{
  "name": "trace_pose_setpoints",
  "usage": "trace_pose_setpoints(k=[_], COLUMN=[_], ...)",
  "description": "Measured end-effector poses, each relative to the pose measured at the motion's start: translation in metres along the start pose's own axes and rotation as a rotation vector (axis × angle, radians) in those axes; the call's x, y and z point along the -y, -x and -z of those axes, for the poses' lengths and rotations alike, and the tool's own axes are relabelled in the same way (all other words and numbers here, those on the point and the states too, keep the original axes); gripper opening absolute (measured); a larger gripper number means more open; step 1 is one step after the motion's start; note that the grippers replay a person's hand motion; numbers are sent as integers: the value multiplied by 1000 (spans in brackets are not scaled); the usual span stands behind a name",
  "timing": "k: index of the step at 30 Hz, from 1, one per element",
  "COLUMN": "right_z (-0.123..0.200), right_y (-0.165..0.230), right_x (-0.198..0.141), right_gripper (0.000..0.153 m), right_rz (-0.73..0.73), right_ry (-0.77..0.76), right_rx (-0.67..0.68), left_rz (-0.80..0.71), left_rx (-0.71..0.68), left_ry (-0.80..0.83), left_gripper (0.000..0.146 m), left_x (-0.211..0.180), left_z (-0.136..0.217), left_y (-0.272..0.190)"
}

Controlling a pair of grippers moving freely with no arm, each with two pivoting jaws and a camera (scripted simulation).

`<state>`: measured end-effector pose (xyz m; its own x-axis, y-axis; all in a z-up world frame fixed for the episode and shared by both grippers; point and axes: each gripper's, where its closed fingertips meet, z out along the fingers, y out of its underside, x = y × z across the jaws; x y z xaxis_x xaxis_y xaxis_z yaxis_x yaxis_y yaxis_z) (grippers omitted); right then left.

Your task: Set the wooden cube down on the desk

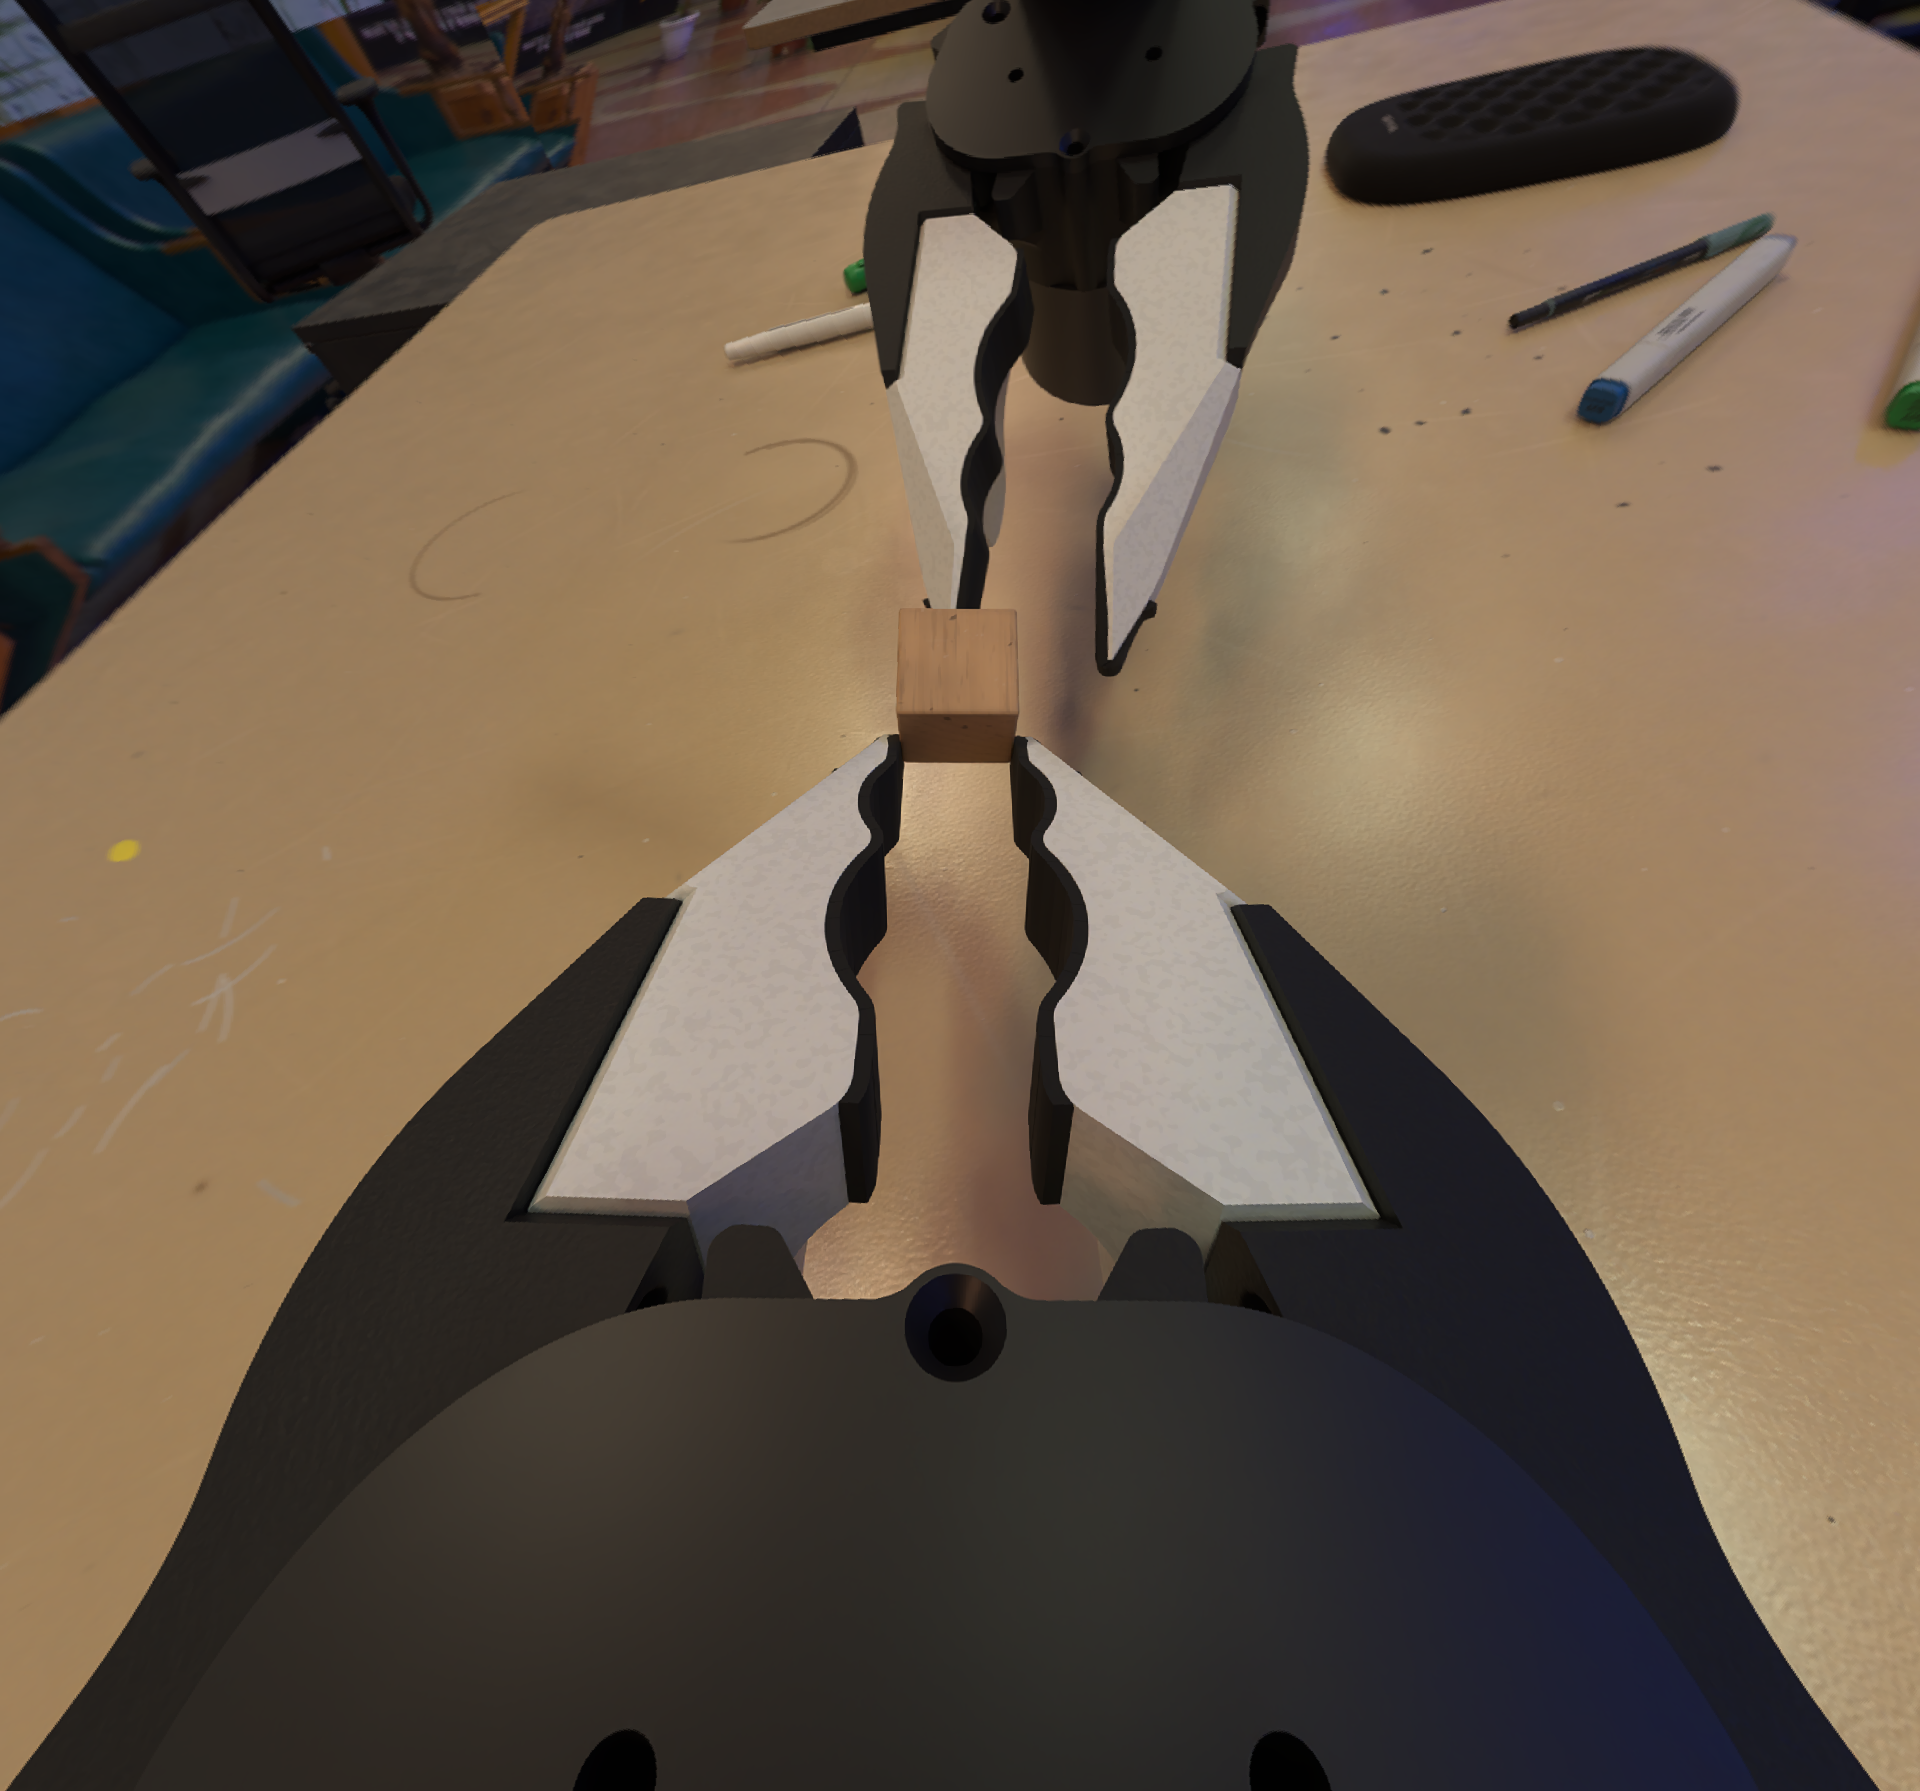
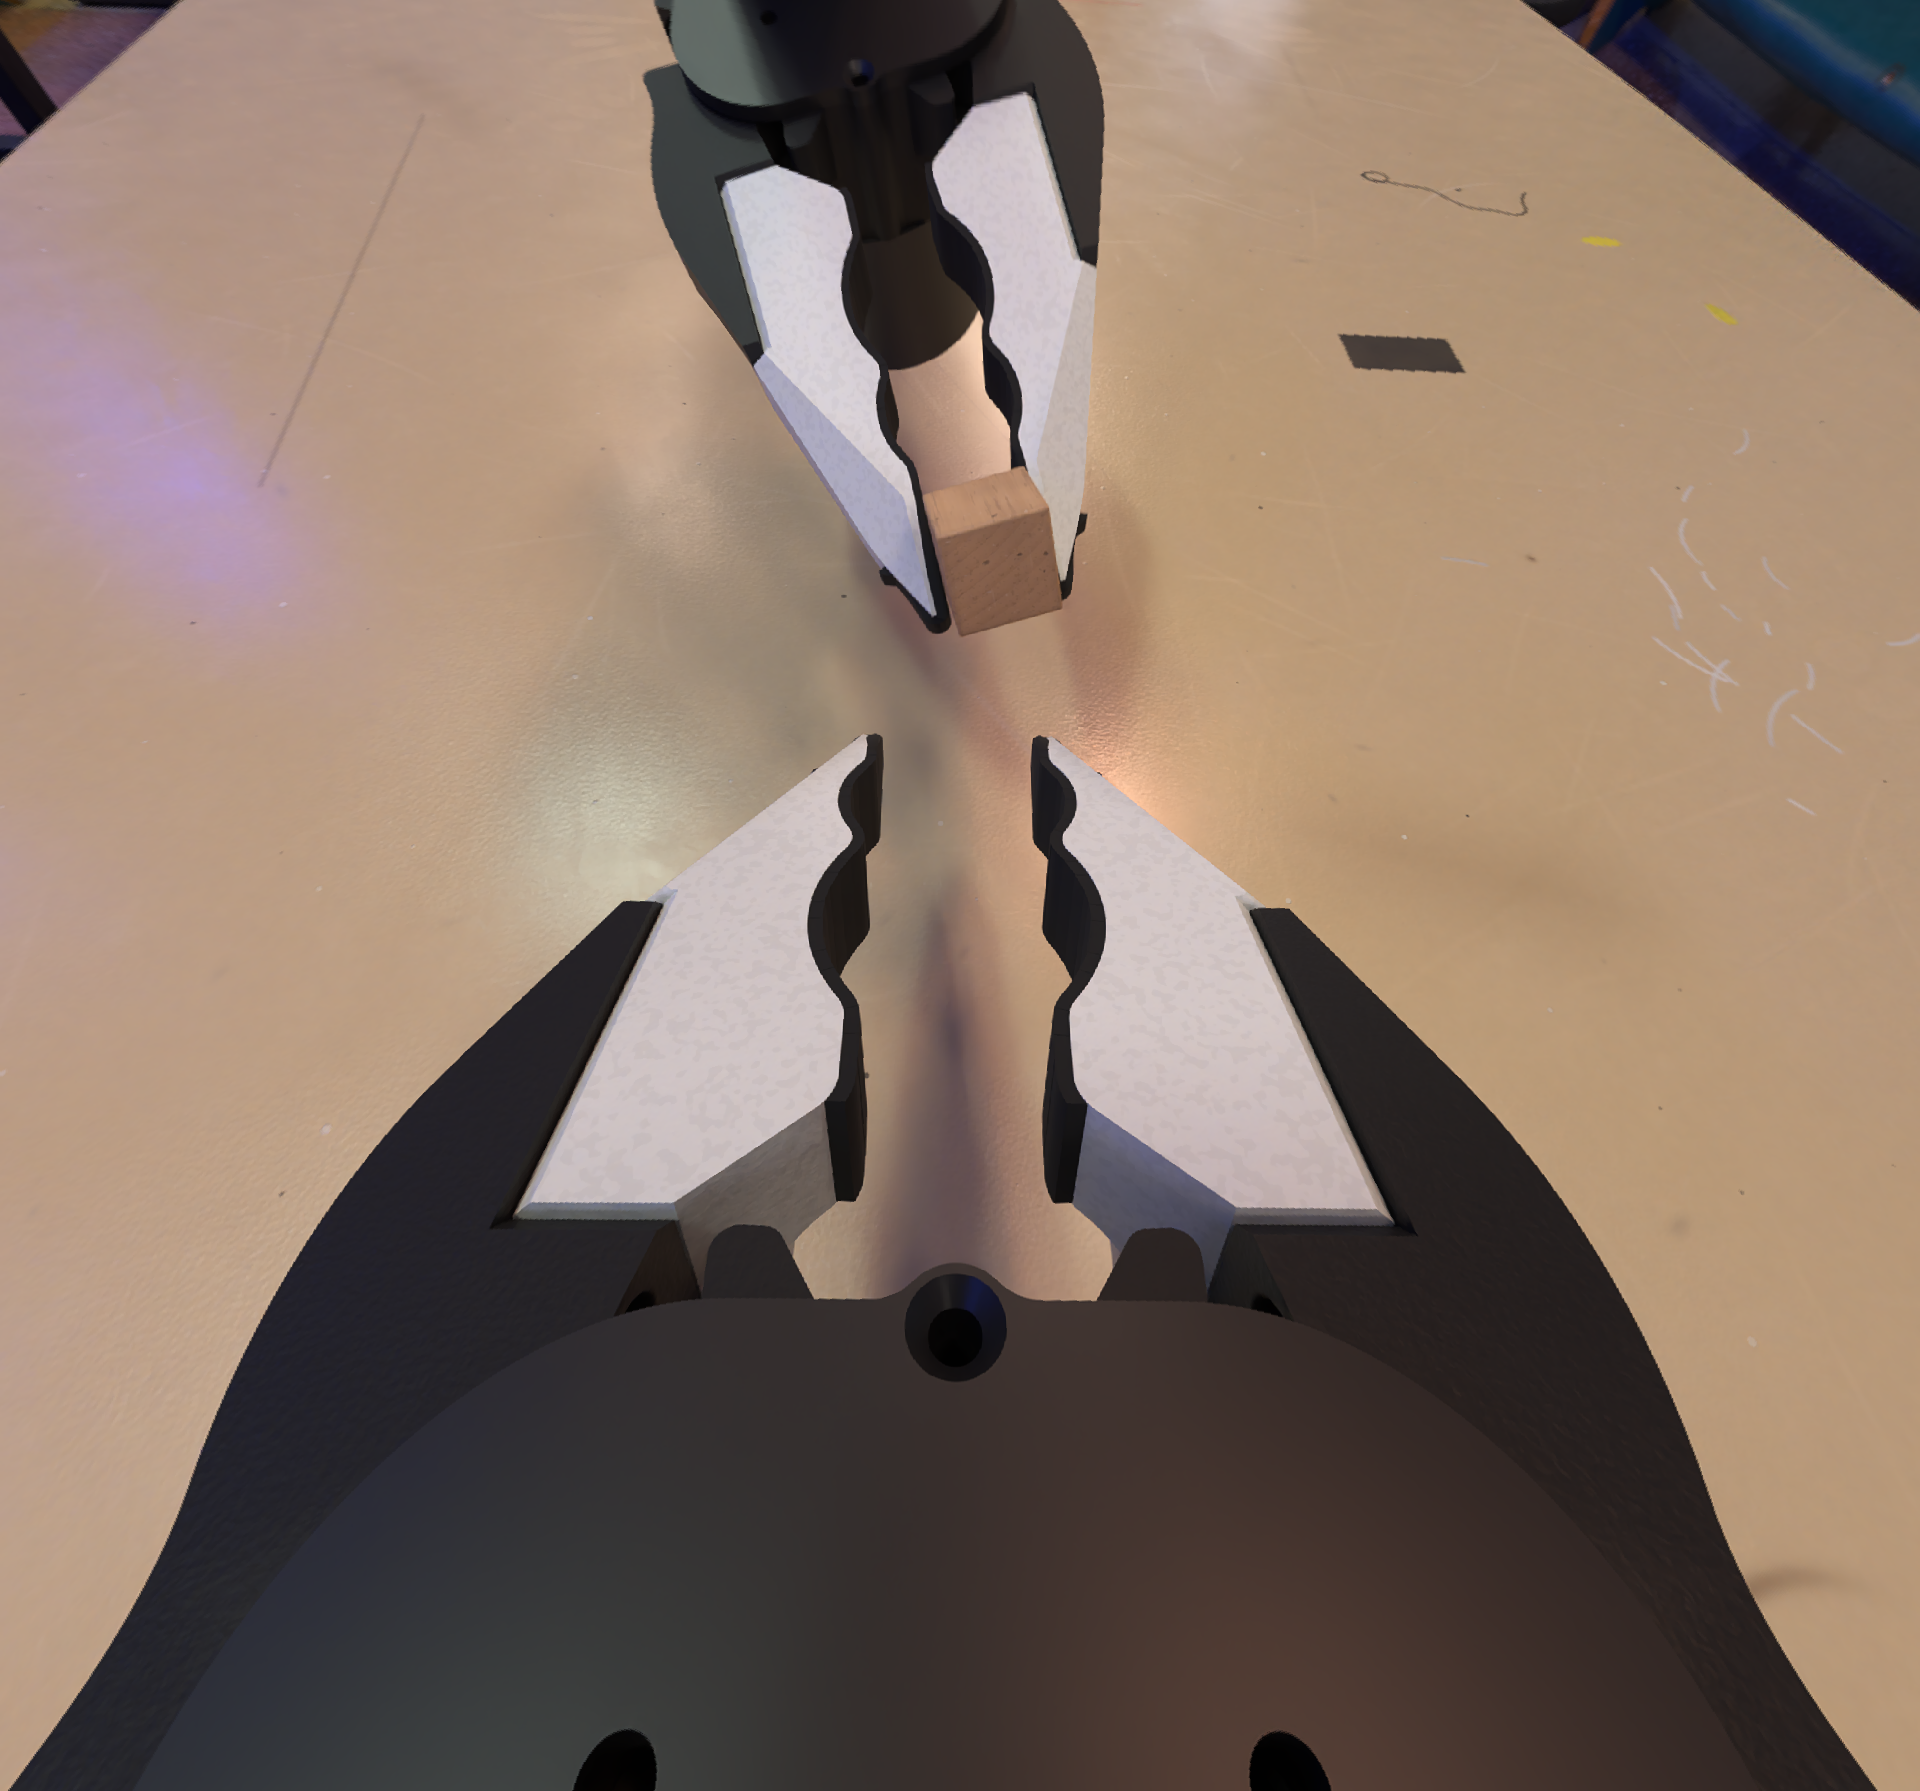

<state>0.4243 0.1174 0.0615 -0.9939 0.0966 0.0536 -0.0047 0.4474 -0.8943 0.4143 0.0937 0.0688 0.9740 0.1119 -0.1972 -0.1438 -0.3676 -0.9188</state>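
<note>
The wooden cube (image 1: 956,687) is a small light-brown block held between the fingertips of my left gripper (image 1: 958,749), which is shut on it. In the right wrist view the cube (image 2: 994,552) hangs at the tips of the left gripper (image 2: 1003,598), close over the tan desk (image 2: 416,702); I cannot tell whether it touches. My right gripper (image 2: 956,744) is open and empty, facing the cube from a short distance. It also shows in the left wrist view (image 1: 1039,629), just beyond the cube.
A black oval pad (image 1: 1527,120) lies at the far right of the desk, with a blue-capped marker (image 1: 1683,328) and a dark pen (image 1: 1642,271) nearby. A white marker (image 1: 800,333) lies behind the right gripper. A black chair (image 1: 229,110) stands beyond the desk's left edge.
</note>
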Motion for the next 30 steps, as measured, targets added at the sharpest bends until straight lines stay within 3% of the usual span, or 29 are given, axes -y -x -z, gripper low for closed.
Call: trace_pose_setpoints(k=[9,19,25,30], right_z=[-5,-6,-7,-5], right_y=[-6,-8,-7,-8], right_x=[-1,3,3,4], right_gripper=[27,25,24,24], right_rz=[-18,-29,-31,-54], right_ry=[6,-20,-19,-43], right_rx=[-38,-61,-53,-41], left_rz=[-281,-644,-827,-958], left_rx=[158,154,22,-176], left_ry=[165,504,723,954], left_gripper=[20,20,20,20], left_x=[-9,-29,-42,-59], left_z=[19,49,62,66], left_y=[21,15,25,33])
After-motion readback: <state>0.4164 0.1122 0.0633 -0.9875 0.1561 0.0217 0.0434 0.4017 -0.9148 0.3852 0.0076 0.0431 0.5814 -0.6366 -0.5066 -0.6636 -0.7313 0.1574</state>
